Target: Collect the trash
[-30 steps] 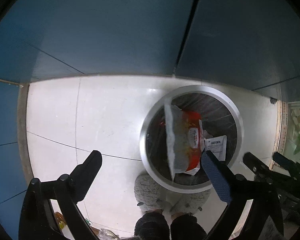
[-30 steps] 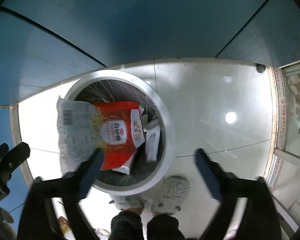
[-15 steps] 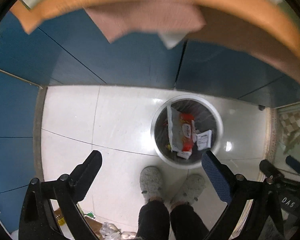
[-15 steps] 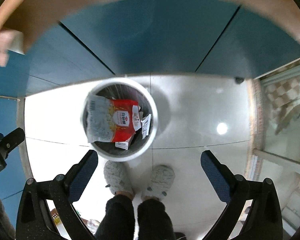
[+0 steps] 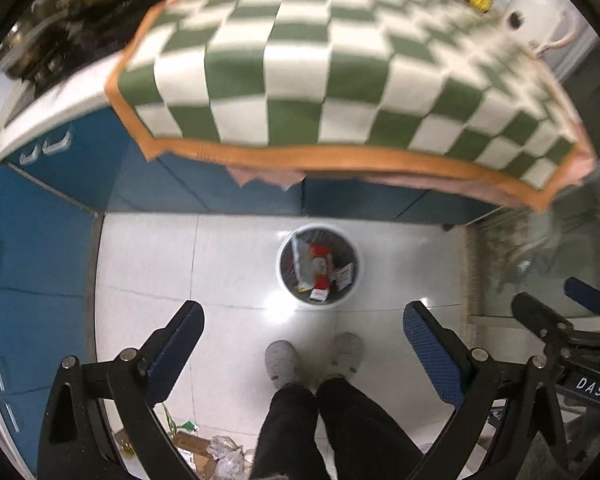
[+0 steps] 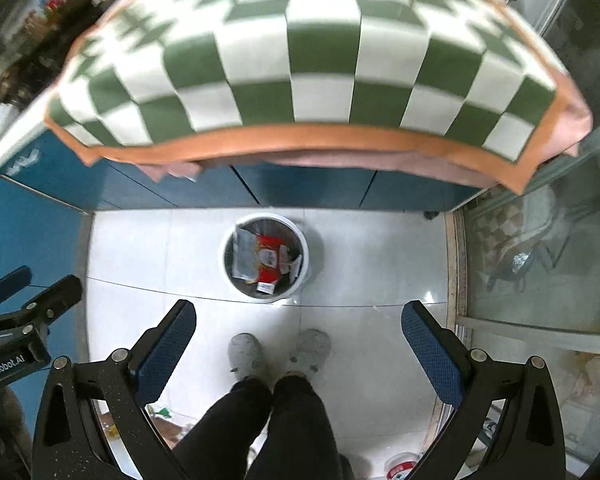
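A glossy white tiled floor [image 6: 372, 264] fills the near ground, with bright glare from overhead light. At the far side run blue cabinet doors [image 6: 300, 188] under a counter covered by a green-and-white checked cloth [image 6: 324, 56] with an orange border. On the right stands what looks like a glass door [image 6: 540, 264], blurred. More blue cabinets [image 5: 32, 264] line the left.

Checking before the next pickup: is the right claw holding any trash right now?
No. In the right wrist view the right claw stands wide open with nothing between its fingers; the red packet lies in the bin.
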Motion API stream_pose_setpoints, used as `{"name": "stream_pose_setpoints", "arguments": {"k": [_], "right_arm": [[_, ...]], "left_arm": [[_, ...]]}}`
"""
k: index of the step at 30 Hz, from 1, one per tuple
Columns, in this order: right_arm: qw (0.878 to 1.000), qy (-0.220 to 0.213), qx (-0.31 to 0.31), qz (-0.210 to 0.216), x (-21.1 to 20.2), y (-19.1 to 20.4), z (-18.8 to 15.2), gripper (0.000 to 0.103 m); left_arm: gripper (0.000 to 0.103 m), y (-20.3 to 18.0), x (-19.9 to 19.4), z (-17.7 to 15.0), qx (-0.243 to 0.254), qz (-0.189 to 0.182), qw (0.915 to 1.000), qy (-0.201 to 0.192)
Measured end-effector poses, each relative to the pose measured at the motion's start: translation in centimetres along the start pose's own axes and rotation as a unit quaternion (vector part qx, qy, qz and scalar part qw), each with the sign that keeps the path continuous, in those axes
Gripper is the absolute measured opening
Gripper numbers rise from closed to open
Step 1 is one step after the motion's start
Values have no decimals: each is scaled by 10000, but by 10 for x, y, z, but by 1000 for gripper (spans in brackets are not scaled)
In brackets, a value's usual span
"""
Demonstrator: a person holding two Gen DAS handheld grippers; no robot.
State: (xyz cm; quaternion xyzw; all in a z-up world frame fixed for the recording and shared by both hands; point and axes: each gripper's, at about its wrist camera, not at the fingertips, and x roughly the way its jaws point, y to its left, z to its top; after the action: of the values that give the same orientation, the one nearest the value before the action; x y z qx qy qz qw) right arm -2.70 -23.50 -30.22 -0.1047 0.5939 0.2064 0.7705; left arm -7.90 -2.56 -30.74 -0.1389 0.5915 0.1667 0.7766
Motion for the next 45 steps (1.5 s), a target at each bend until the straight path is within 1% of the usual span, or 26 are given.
{"name": "stream_pose_setpoints", "arguments": {"k": [1, 3, 5, 10, 11, 14, 17, 22, 29, 36, 45], "right_arm": [[9999, -84, 19, 68, -21, 0, -1, 103], [9995, -260, 56, 157, -58, 2, -1, 103], [9985, -355, 162, 393, -90, 2, -3, 103], [9931, -397, 276, 1070, -140, 6, -8, 103], [9918, -392, 286, 1184, -150, 6, -9, 103], [9873, -345, 300, 1522, -167, 10, -13, 103], [9857, -390, 218, 1626, -186, 13, -17, 103], [9837, -426, 113, 1741, -210, 17, -20, 103], [9823, -312, 21, 1848, -218, 25, -24, 103], [9830, -119, -108, 1830, -211, 28, -26, 103], [9826, -20, -155, 1849, -206, 29, -30, 103]], "left_arm": [[102, 0, -21, 2, 38, -76, 9999, -122], [102, -1, -47, 6, 90, -179, 9994, -272], [102, -2, -76, 8, 126, -394, 9983, -402], [102, 3, -138, 9, 192, -969, 9927, -687], [102, 5, -144, 10, 199, -1047, 9917, -716], [102, 10, -170, 7, 187, -1442, 9861, -805], [103, 15, -188, 3, 140, -1753, 9808, -839], [103, 25, -204, -7, 23, -2000, 9762, -834], [103, 36, -206, -16, -97, -2227, 9723, -699], [103, 32, -201, -21, 85, -2214, 9739, -501], [103, 29, -201, -24, 133, -2190, 9746, -458]]}}
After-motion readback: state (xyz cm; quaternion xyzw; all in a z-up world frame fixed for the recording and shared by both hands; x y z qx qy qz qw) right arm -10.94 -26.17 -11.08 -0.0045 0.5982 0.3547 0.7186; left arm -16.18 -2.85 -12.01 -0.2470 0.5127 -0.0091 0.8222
